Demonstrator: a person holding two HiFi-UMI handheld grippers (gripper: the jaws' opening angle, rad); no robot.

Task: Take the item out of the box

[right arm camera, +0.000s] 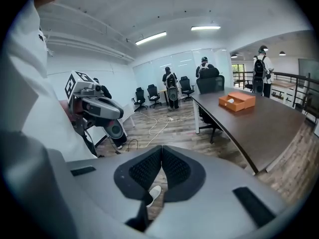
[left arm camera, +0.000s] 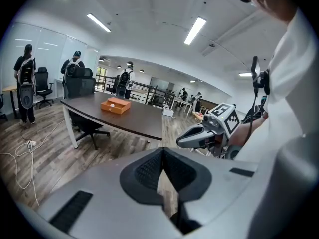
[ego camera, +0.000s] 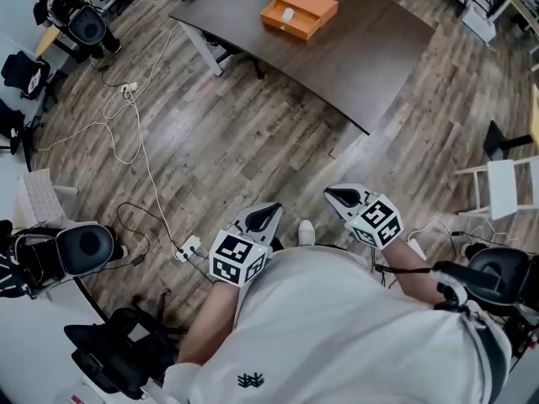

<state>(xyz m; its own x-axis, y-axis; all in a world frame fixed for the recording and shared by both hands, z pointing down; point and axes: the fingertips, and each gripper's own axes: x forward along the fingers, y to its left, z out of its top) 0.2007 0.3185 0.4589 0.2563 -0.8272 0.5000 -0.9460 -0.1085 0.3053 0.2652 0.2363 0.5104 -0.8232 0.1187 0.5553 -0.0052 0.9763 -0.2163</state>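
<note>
No legible words or numbers, square markers (ego camera: 232, 257) on gripper cubes (ego camera: 376, 220), unreadable shirt emblem (ego camera: 250, 380)

Dark table (ego camera: 370, 53) stands far across the wood floor (ego camera: 253, 154). A white cable (ego camera: 145, 154) snakes down the left side to a power strip (ego camera: 190, 247) close in. Black office chair (ego camera: 84, 247) near left, white chair (ego camera: 510, 183) off right.

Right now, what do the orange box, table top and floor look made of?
The orange box looks like matte cardboard: thin straight walls. The table top: dark wood-look laminate, faint sheen. The floor: grained, seamed planks, wood or vinyl.
</note>
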